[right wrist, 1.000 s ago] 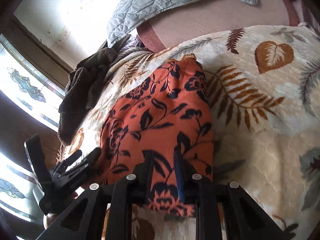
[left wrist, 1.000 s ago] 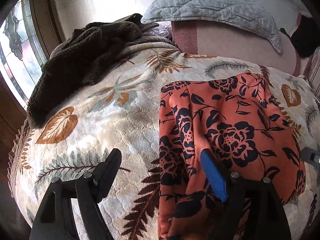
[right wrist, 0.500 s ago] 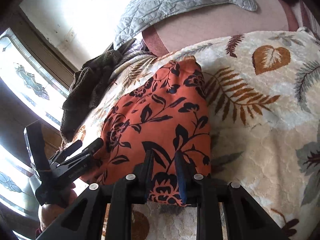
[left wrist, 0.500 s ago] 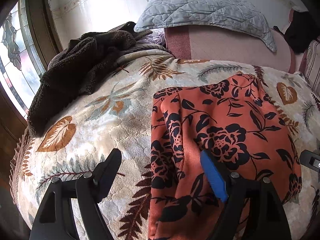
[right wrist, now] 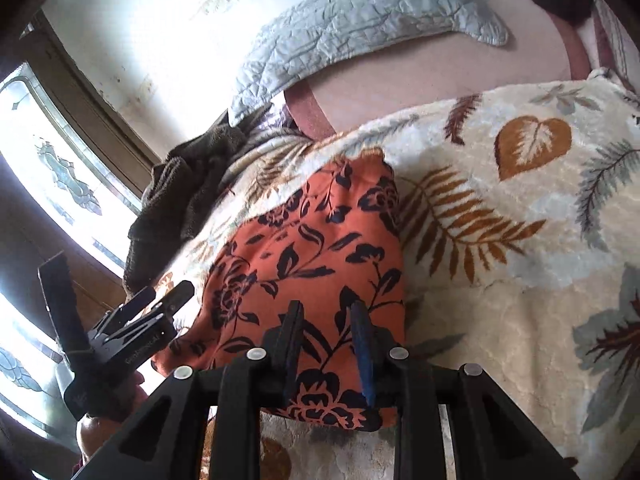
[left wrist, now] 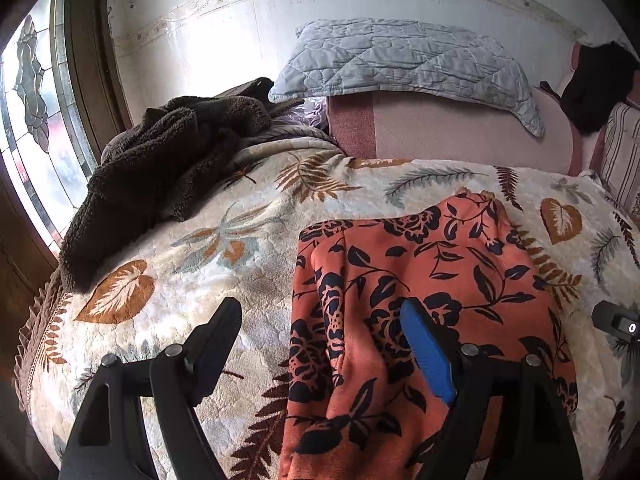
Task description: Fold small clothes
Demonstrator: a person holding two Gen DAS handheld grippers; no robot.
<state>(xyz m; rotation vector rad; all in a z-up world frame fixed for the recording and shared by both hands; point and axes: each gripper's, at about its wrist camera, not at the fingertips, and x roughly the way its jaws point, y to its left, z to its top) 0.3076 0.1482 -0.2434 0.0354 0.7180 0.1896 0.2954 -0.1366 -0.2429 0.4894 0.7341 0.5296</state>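
An orange garment with black flowers (left wrist: pixel 432 272) lies folded on the leaf-patterned bedspread (left wrist: pixel 200 264). My left gripper (left wrist: pixel 320 320) is open above the garment's near left edge, with the blue pad over the cloth and the other finger over the bedspread. In the right wrist view the garment (right wrist: pixel 320 256) lies ahead, and my right gripper (right wrist: pixel 326 316) hovers over its near edge with jaws slightly apart, holding nothing I can see. The left gripper shows there at the left (right wrist: pixel 160 300).
A dark brown fleece blanket (left wrist: pixel 160 160) is heaped at the far left by the stained-glass window (left wrist: pixel 32 120). A grey quilted pillow (left wrist: pixel 400 60) rests on a pink headboard cushion (left wrist: pixel 440 136). A black item (left wrist: pixel 596 84) sits at the far right.
Both grippers have pulled back and upward from the garment, so more of the bed and wall shows. The garment stays flat. The right jaws have parted slightly.
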